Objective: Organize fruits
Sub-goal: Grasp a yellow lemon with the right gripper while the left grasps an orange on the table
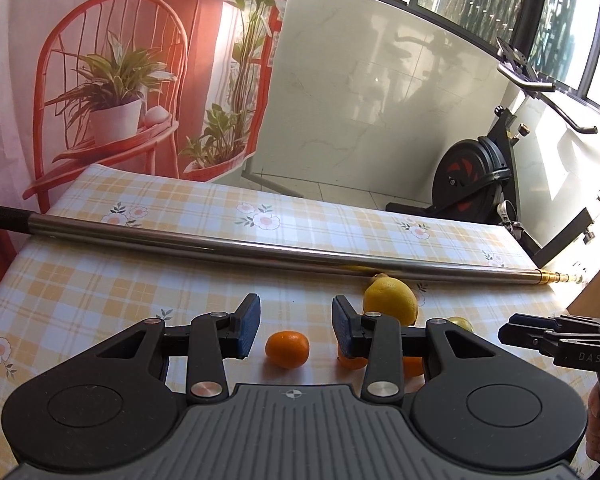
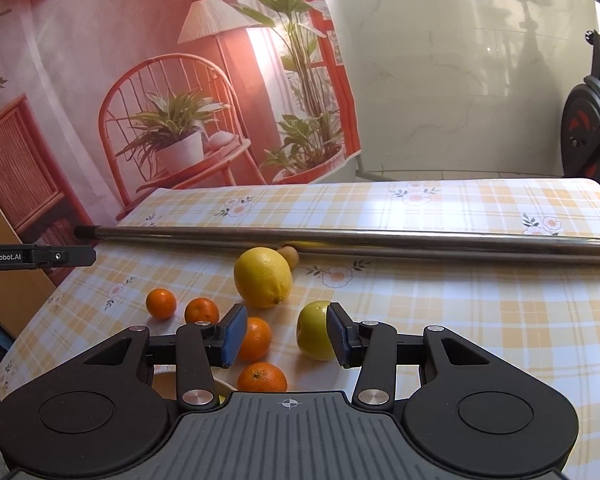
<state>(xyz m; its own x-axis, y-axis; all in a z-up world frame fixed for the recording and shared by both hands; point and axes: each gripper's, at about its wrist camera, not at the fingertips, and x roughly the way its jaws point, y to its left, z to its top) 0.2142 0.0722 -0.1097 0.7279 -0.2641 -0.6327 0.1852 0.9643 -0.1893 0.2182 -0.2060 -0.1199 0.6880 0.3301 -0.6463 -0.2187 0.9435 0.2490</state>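
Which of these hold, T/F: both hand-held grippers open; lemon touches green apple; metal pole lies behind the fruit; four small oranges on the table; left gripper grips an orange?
1. Both are open: true, left hand-held gripper and right hand-held gripper.
2. False. The lemon and green apple sit apart.
3. True. The metal pole lies beyond the fruit.
4. True, counting the nearest orange.
5. False. The leftmost orange lies free on the tablecloth.
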